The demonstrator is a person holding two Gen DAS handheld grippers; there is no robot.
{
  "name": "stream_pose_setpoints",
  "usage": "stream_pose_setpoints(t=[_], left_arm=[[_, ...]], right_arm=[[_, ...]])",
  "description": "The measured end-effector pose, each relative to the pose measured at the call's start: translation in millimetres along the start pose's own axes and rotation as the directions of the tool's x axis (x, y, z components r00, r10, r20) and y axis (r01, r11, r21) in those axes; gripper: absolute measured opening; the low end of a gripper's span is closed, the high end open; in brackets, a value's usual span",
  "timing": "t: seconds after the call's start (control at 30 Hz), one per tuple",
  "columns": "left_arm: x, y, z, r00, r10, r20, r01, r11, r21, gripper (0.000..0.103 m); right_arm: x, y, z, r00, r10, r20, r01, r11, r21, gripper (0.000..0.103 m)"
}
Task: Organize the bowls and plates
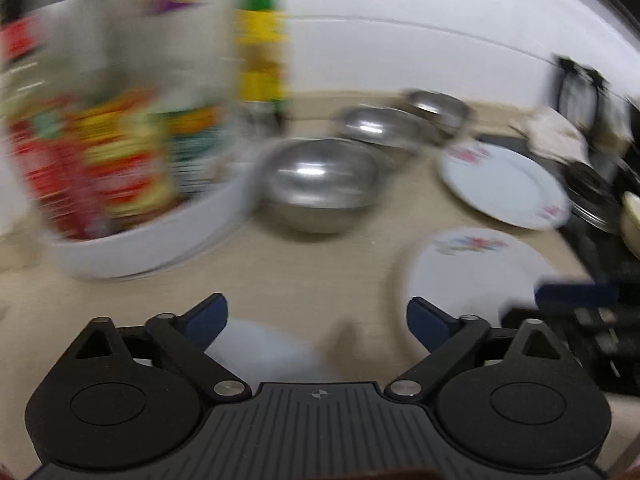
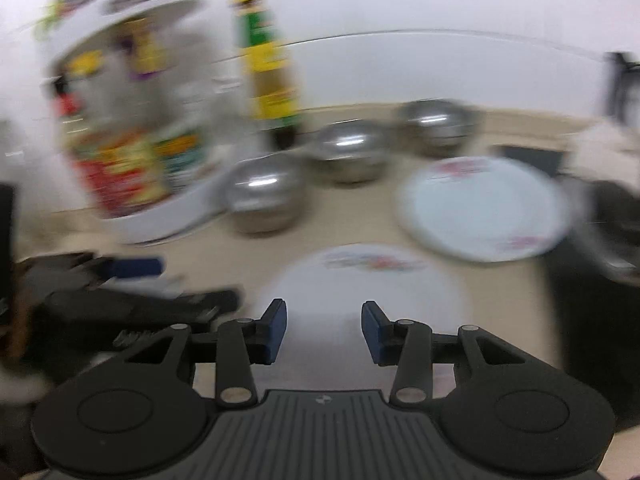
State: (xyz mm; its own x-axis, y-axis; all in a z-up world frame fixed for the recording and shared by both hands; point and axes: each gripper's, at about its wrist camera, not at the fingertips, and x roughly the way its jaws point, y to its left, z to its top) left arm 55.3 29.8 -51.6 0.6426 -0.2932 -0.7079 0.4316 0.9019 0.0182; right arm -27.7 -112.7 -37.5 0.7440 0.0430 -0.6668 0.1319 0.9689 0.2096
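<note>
Both views are motion-blurred. Three steel bowls lie upside down on the beige counter: near (image 1: pixel 320 184) (image 2: pixel 264 196), middle (image 1: pixel 380 126) (image 2: pixel 350 150), far (image 1: pixel 438 108) (image 2: pixel 438 126). Two white floral plates lie to the right: a near plate (image 1: pixel 476 268) (image 2: pixel 360 284) and a larger far plate (image 1: pixel 502 184) (image 2: pixel 480 208). My left gripper (image 1: pixel 317 322) is open and empty above the counter, left of the near plate. My right gripper (image 2: pixel 324 330) is open and empty over the near plate's front edge. Each gripper shows in the other's view: the right (image 1: pixel 576 292), the left (image 2: pixel 132 266).
A white tiered rack (image 1: pixel 160 232) (image 2: pixel 168 216) with colourful packets stands at the left. A green-and-yellow bottle (image 1: pixel 262 40) (image 2: pixel 270 68) stands behind it. A dark stove area (image 1: pixel 592 192) (image 2: pixel 612 224) with a cloth (image 1: pixel 554 132) lies at the right. A white wall is behind.
</note>
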Motion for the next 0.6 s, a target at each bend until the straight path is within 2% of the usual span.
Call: stream_pose_setpoints(t=[0.07, 0.13, 0.2, 0.27, 0.33, 0.43, 0.53, 0.6], left_arm=[[-5.9, 27.6, -5.2, 0.997, 0.075, -0.007, -0.075, 0.997, -0.028, 0.099], [-9.7, 52.2, -14.4, 0.987, 0.158, -0.027, -0.159, 0.986, -0.05, 0.098], [-12.6, 73.4, -23.7, 0.979, 0.197, -0.059, -0.202, 0.975, -0.091, 0.097], [-14.4, 88.3, -34.8, 0.974, 0.212, -0.084, -0.221, 0.967, -0.128, 0.096], [-15.0, 95.3, -44.4, 0.97, 0.219, -0.102, -0.232, 0.962, -0.141, 0.096], [-12.9, 98.7, -56.2, 0.972, 0.195, -0.128, -0.212, 0.968, -0.136, 0.09], [-14.0, 100.4, -60.9, 0.979, 0.173, -0.11, -0.187, 0.972, -0.142, 0.09], [-13.4, 99.2, -62.3, 0.981, 0.161, -0.104, -0.176, 0.972, -0.156, 0.09]], right_arm=[[7.3, 17.2, -1.6, 0.994, 0.099, -0.042, -0.1, 0.995, -0.019, 0.04], [16.5, 33.5, -6.1, 0.983, 0.162, -0.089, -0.166, 0.985, -0.039, 0.04], [24.5, 49.3, -11.4, 0.966, 0.215, -0.142, -0.226, 0.972, -0.066, 0.04], [31.9, 62.1, -17.2, 0.956, 0.238, -0.172, -0.254, 0.964, -0.078, 0.04], [42.9, 66.1, -19.8, 0.955, 0.223, -0.194, -0.239, 0.969, -0.065, 0.04], [58.2, 67.1, -21.2, 0.949, 0.237, -0.208, -0.247, 0.969, -0.021, 0.04], [75.2, 73.3, -23.2, 0.947, 0.236, -0.217, -0.243, 0.97, -0.006, 0.04], [75.2, 78.8, -23.9, 0.957, 0.219, -0.19, -0.226, 0.974, -0.018, 0.04]])
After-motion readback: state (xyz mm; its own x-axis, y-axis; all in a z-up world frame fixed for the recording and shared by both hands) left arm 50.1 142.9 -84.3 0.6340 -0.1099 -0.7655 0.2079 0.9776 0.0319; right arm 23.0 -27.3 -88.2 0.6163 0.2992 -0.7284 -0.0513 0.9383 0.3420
